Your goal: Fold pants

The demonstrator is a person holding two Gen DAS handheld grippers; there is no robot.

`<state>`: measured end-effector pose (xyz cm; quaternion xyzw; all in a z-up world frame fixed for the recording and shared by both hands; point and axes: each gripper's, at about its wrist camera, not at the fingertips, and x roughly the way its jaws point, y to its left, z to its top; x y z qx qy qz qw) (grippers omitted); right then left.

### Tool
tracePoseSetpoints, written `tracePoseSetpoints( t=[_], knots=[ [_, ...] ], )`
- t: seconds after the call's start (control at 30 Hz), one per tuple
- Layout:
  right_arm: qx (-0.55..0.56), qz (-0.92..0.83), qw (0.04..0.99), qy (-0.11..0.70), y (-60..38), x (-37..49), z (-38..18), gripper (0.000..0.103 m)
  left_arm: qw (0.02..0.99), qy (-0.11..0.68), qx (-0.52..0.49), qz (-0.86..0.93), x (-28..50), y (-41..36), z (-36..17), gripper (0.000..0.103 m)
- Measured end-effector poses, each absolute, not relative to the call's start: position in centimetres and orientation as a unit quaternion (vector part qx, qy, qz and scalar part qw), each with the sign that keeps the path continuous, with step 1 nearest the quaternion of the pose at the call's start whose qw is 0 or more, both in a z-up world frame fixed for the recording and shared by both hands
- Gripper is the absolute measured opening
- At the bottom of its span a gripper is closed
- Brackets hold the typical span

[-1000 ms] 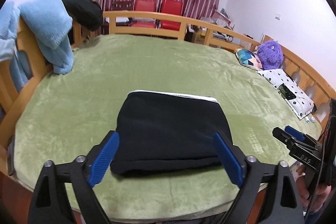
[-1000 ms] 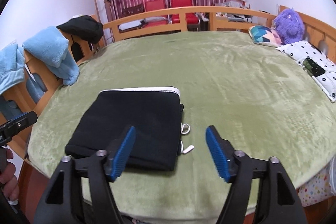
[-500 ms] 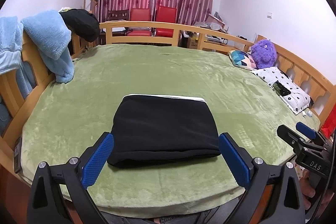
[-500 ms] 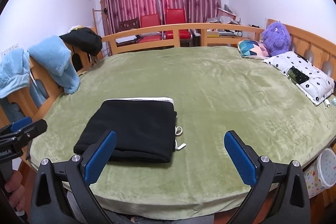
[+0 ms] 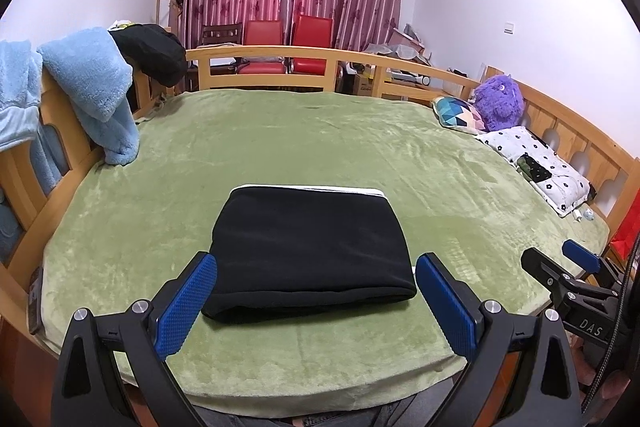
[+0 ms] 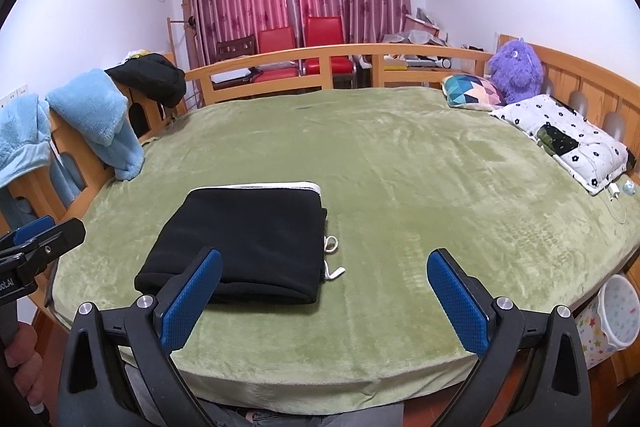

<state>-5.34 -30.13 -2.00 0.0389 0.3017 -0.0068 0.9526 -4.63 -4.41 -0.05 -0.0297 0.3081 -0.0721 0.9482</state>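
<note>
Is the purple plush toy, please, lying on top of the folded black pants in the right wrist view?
No, the purple plush toy sits by the bed's far wooden rail beside a patterned cushion, well apart from the folded black pants.

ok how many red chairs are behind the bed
2, side by side past the far wooden rail, before the curtains: the left red chair and the right red chair. A dark wooden chair stands left of them. The rail may hide more.

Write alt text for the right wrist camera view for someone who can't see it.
Folded black pants lie flat on a green bed blanket, white drawstring trailing at their right edge. The right gripper is open in the foreground, holding nothing, and the left gripper shows at the left edge.
</note>
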Motion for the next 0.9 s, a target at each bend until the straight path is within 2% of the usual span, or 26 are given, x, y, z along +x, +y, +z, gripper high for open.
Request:
tracePoseSetpoints(
  t=[0.9],
  knots=[
    [0.032,-0.025,0.956,0.292,-29.30,-6.07,-1.10,0.101,0.949,0.306,-0.035,-0.073,-4.62,-4.25,0.37,0.101]
  ],
)
